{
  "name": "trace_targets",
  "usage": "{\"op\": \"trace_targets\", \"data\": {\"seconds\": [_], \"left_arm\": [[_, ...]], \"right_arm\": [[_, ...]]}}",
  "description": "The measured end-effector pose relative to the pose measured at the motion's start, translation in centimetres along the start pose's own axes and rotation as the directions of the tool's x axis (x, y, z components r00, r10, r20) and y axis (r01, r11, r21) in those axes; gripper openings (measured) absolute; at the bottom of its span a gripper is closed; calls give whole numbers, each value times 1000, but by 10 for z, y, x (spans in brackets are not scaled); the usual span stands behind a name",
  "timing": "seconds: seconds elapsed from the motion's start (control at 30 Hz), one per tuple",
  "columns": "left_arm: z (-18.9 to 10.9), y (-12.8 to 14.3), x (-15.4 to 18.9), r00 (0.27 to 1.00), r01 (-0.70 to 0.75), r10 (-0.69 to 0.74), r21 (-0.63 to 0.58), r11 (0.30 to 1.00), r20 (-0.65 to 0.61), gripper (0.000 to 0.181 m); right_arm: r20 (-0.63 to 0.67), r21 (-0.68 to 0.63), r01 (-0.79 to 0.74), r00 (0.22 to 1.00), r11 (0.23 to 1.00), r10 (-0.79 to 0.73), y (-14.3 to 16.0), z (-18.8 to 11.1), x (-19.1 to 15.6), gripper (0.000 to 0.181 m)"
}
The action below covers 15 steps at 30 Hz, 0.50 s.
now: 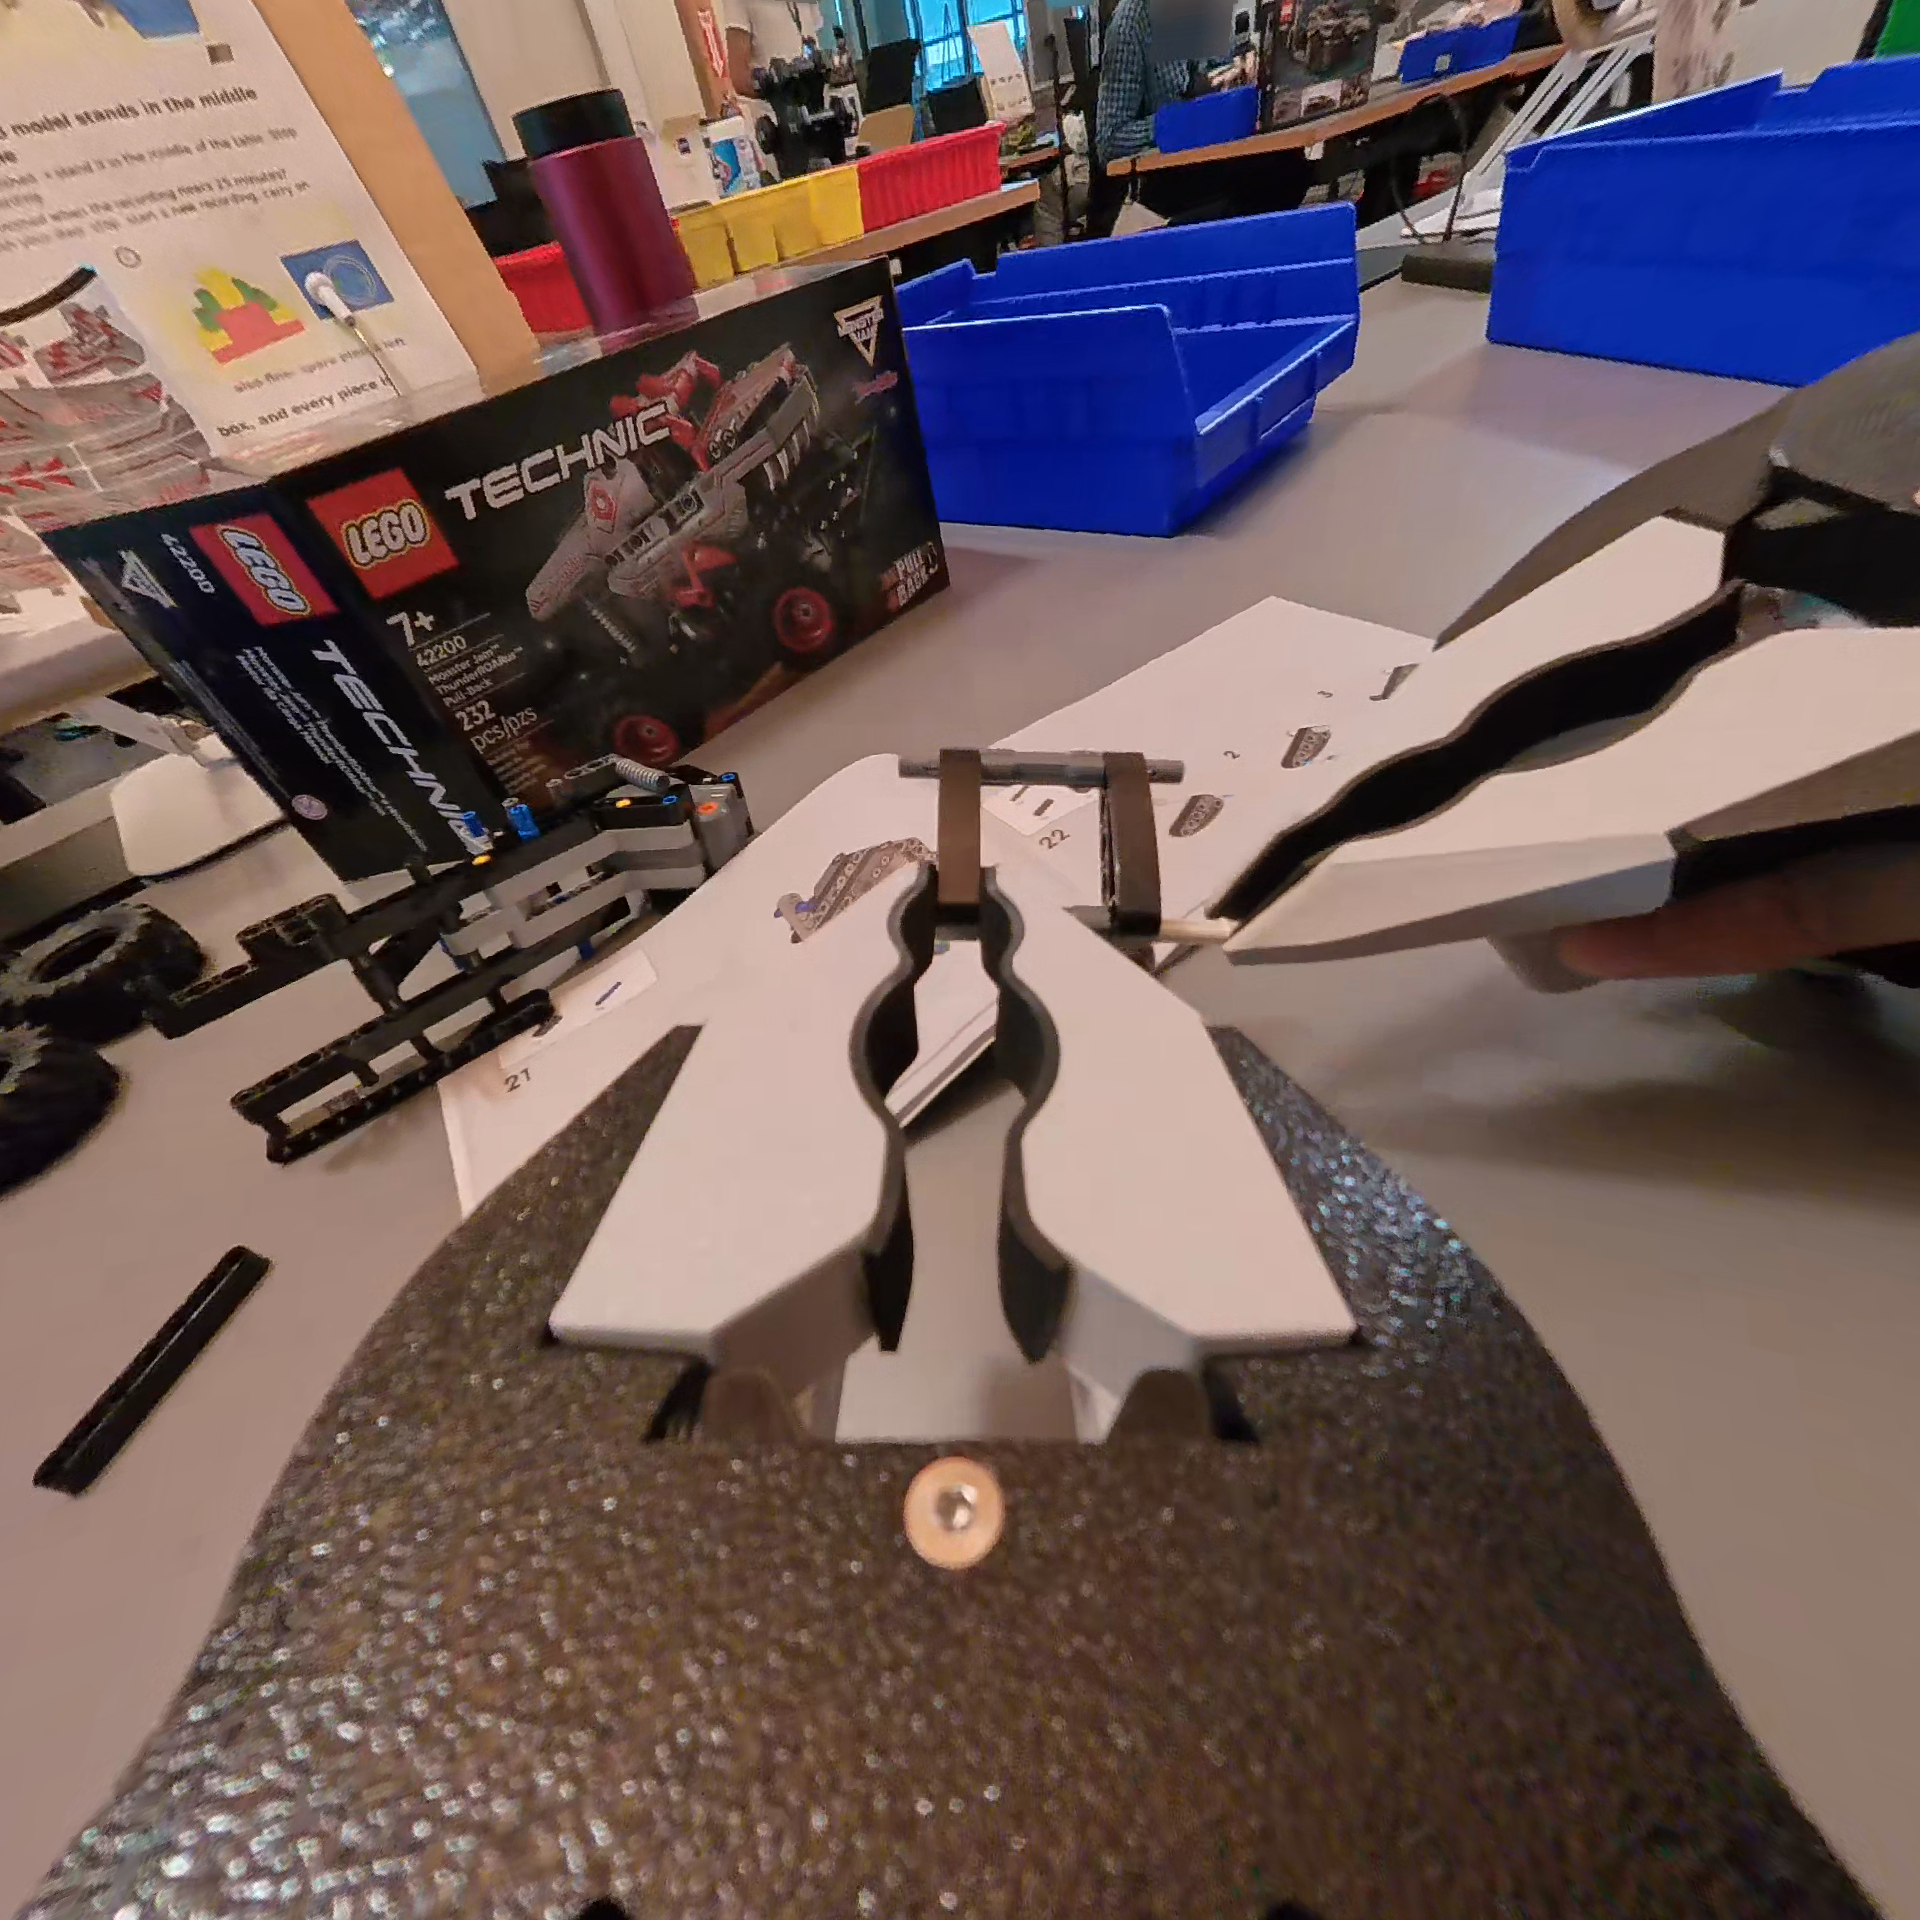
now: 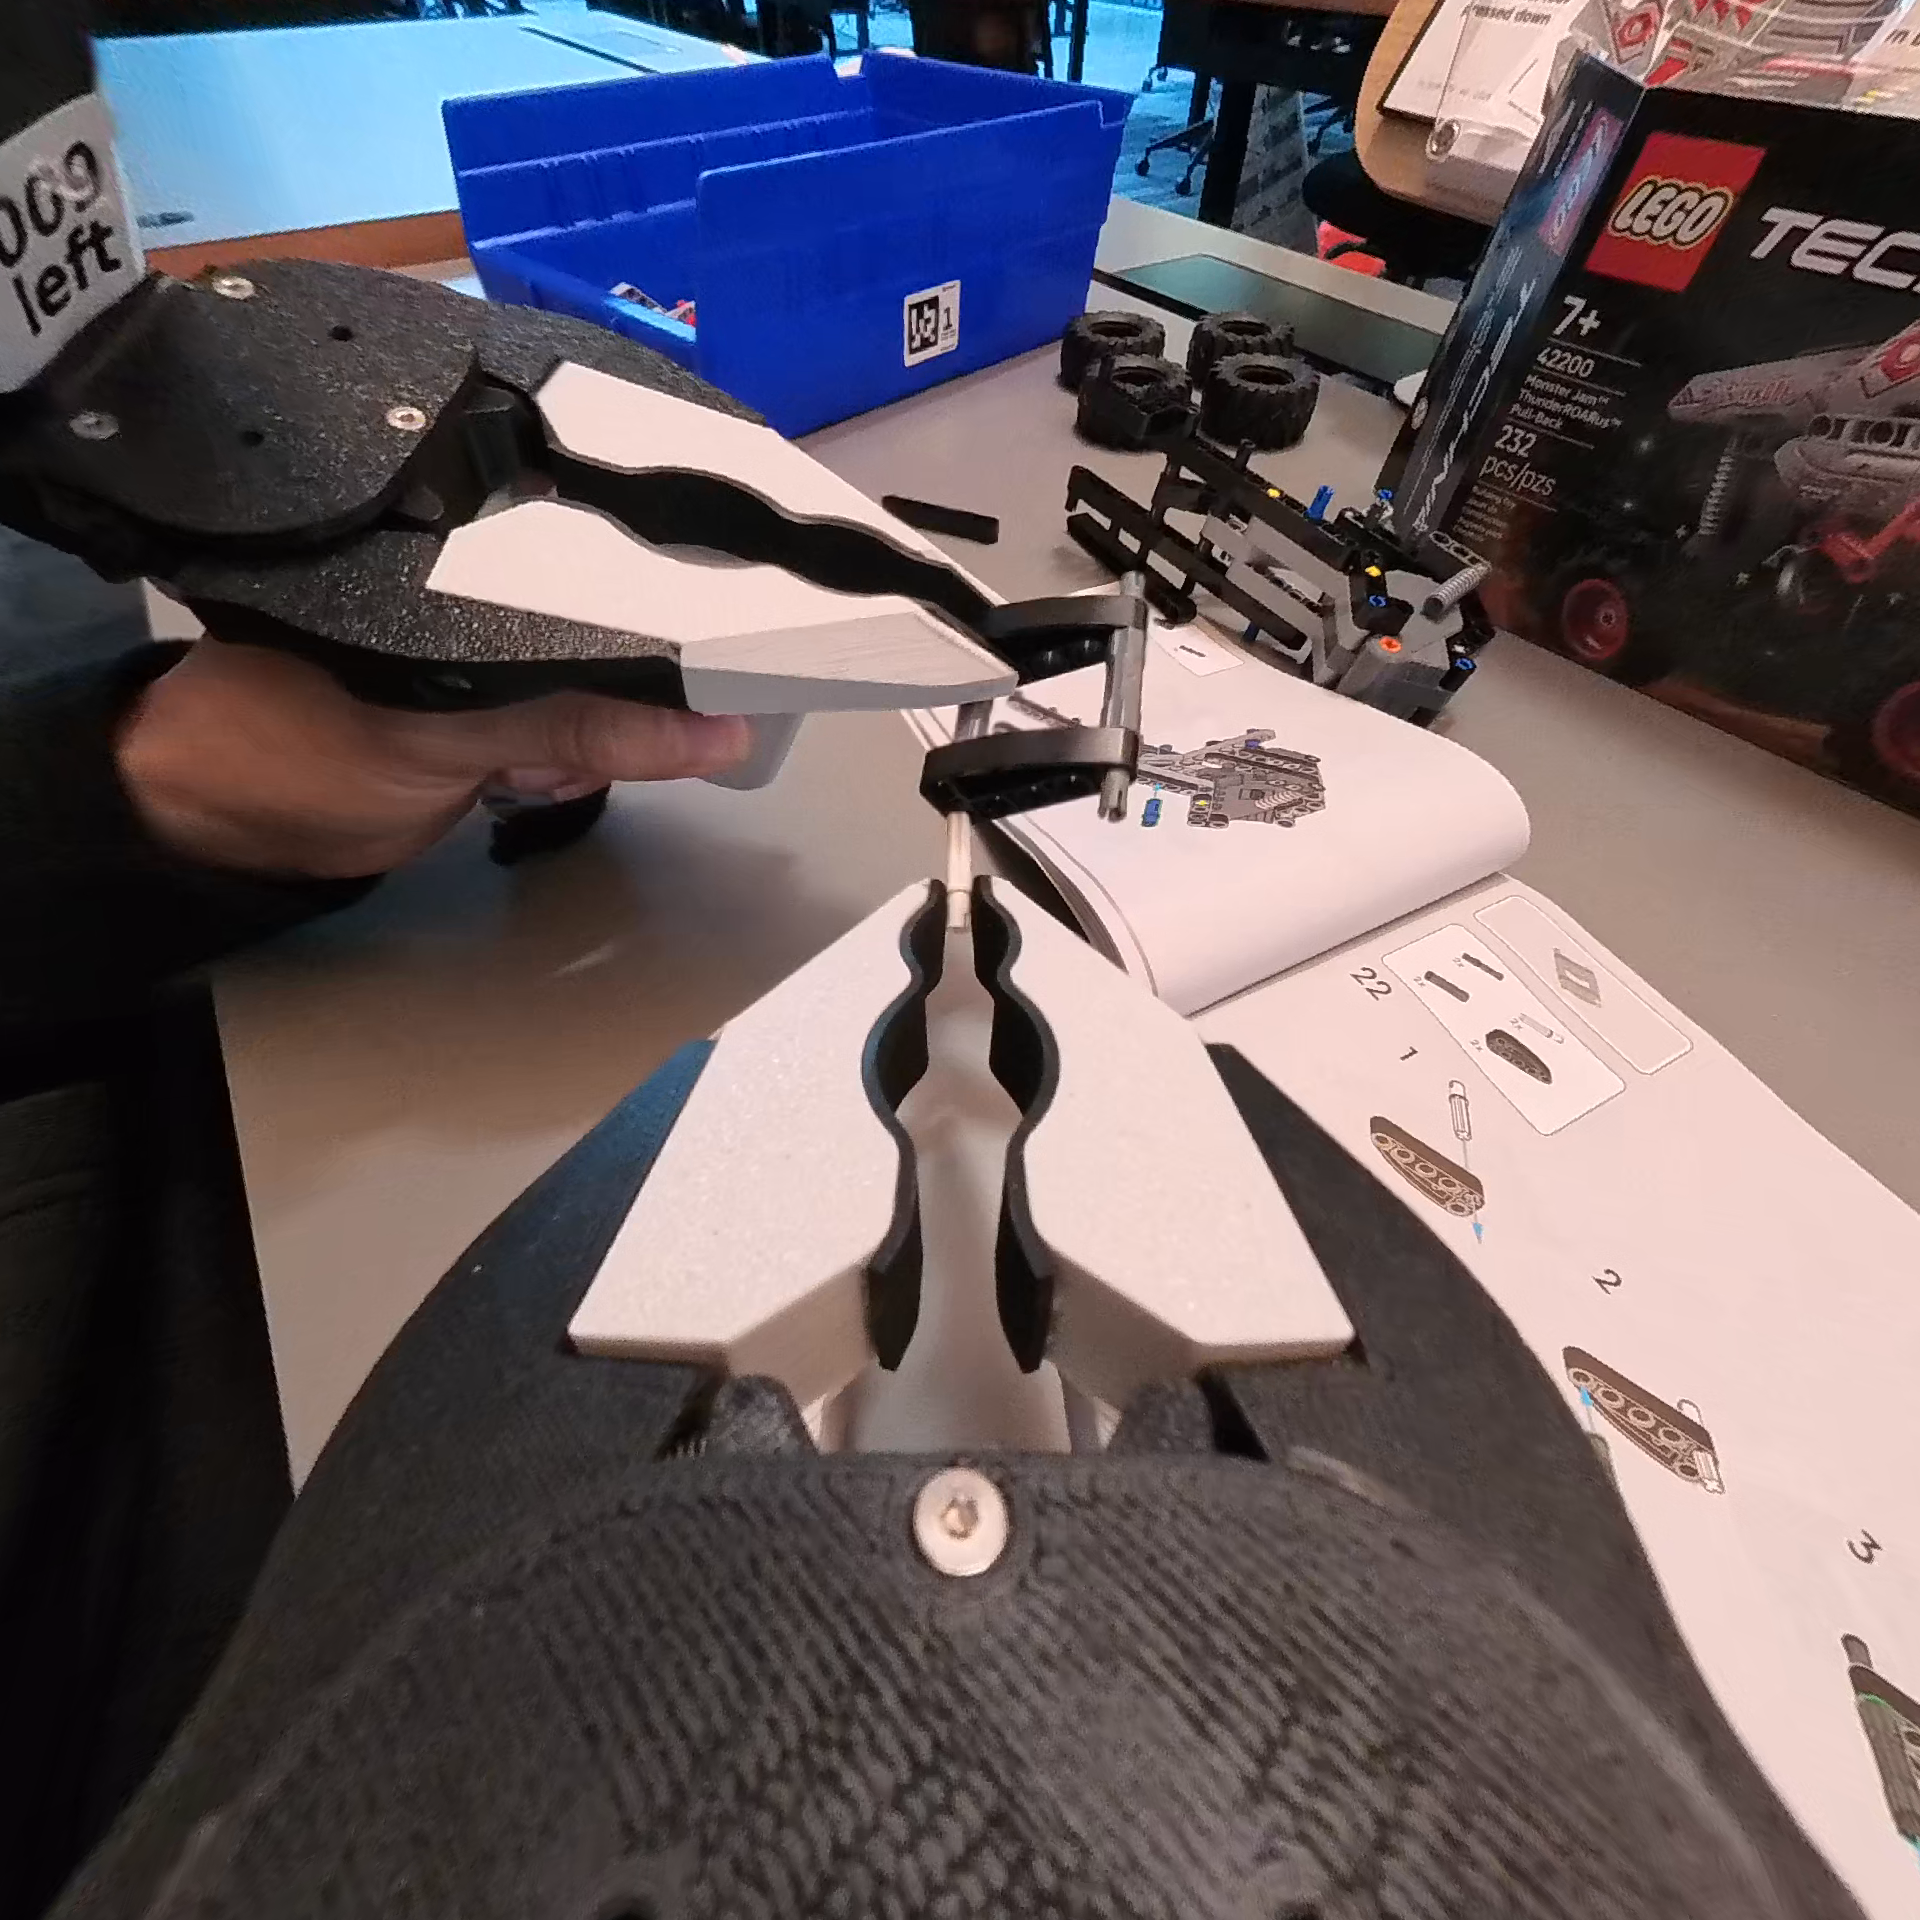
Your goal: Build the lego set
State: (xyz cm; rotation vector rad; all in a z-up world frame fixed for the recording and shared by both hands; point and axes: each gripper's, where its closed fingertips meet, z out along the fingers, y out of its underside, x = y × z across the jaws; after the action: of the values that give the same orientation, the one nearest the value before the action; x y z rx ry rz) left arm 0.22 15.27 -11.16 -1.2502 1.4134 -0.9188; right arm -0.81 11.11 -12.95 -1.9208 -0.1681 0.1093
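Observation:
My left gripper is shut on a black beam and holds it above the instruction booklet. A dark grey axle joins it to a second black beam. My right gripper is shut on a thin light pin whose far end is in the second beam. In the left wrist view the right gripper comes in from the right with the pin. In the right wrist view the left gripper comes in from the left. The half-built chassis lies on the table.
The set's box stands behind the chassis. Several black tyres lie near a blue bin. A loose black beam lies on the table at left. More blue bins stand at the back. Left tips to right tips: about 5 cm.

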Motion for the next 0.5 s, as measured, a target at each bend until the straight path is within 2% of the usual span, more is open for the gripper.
{"op": "trace_targets", "data": {"seconds": [0.3, 0.37, 0.5], "left_arm": [[-1, -10, 3, 975, -195, 192, 15, 981, 111, 6], [1, -9, 2, 976, -185, 183, 4, 983, 121, 6], [4, 0, -1, 991, -67, 69, -26, 997, 116, 6]], "right_arm": [[-17, 11, -41, 999, 999, 41, -1, -2, 5, 3], [-39, 12, -21, 999, 1000, 21, -1, -2, 6, 3], [-88, -30, 48, 995, 998, -50, 3, 3, 6, 3]]}}
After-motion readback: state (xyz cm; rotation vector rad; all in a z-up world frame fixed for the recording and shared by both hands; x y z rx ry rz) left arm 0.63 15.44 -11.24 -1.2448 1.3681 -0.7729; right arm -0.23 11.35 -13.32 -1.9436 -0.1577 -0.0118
